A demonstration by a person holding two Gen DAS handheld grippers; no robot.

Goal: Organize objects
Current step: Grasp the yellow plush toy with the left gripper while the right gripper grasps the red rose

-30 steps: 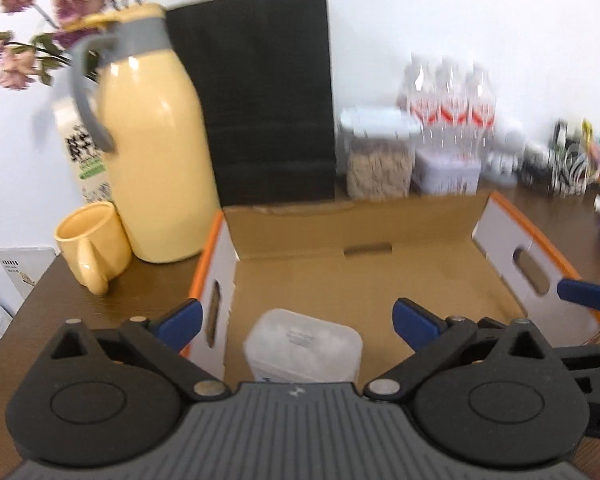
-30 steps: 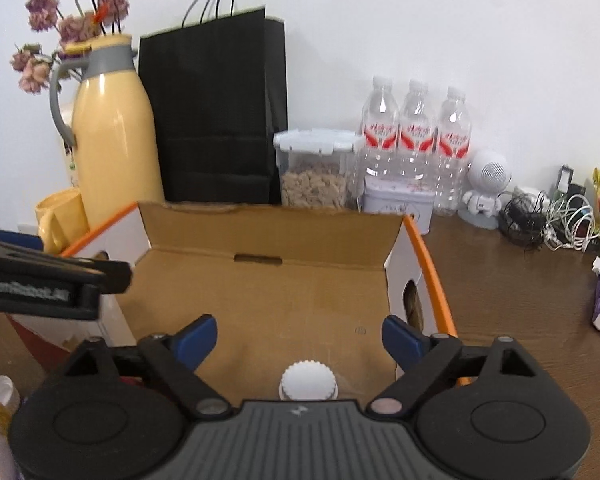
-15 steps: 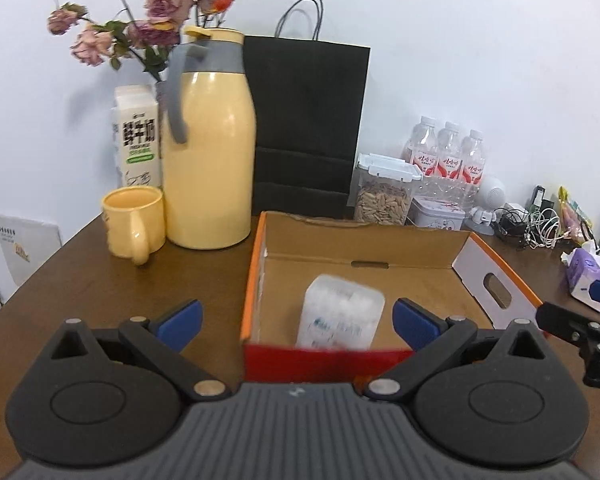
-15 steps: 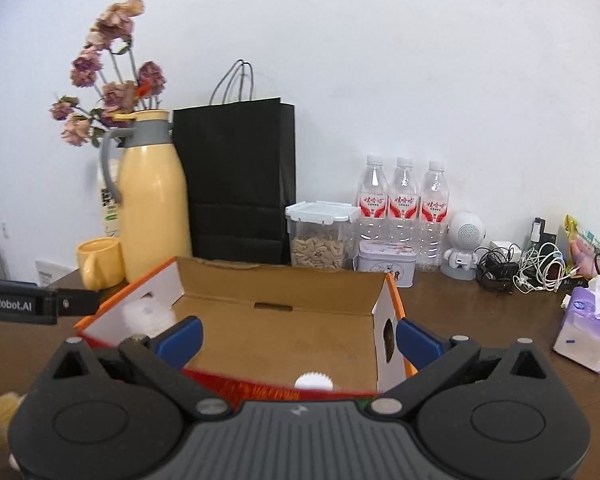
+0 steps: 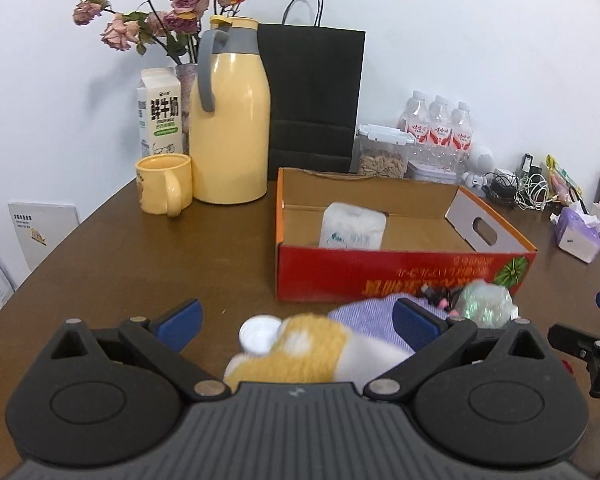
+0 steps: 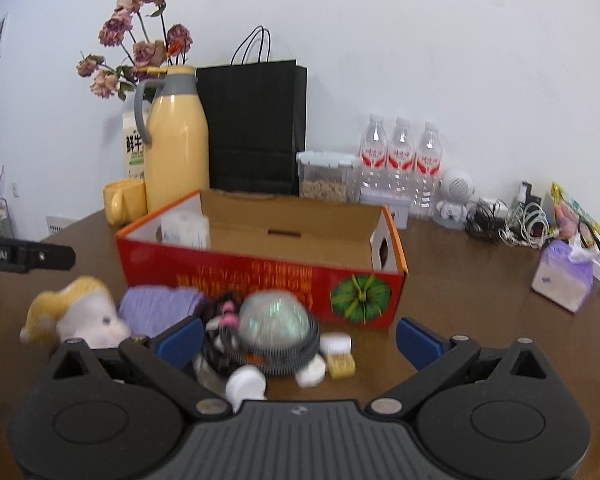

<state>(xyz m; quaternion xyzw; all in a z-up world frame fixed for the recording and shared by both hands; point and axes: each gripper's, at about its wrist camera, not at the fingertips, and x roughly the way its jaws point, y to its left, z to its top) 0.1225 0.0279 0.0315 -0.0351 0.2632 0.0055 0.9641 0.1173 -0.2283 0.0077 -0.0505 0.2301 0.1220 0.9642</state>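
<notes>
A red cardboard box (image 5: 404,276) with an orange rim stands on the brown table, and a white plastic container (image 5: 352,226) sits inside at its left. In front of the box lies a small heap: a yellow-and-white plush toy (image 5: 300,344), a purple cloth (image 5: 364,312), an iridescent dome (image 6: 274,312) ringed by a black coil, a white cap (image 5: 258,332) and a small yellow block (image 6: 342,364). My left gripper (image 5: 298,320) hangs open above the plush toy, not touching it. My right gripper (image 6: 299,340) stands wide open over the dome, holding nothing.
A yellow thermos (image 5: 230,136), yellow mug (image 5: 164,184), milk carton (image 5: 158,110) and black paper bag (image 5: 314,96) line the back left. Water bottles (image 6: 396,160), a nut container (image 6: 326,176), tangled cables (image 6: 512,224) and a tissue pack (image 6: 564,280) fill the back right.
Both grippers have drawn back from over the box's inside to in front of it. The box's red front and the heap of small things have come into view.
</notes>
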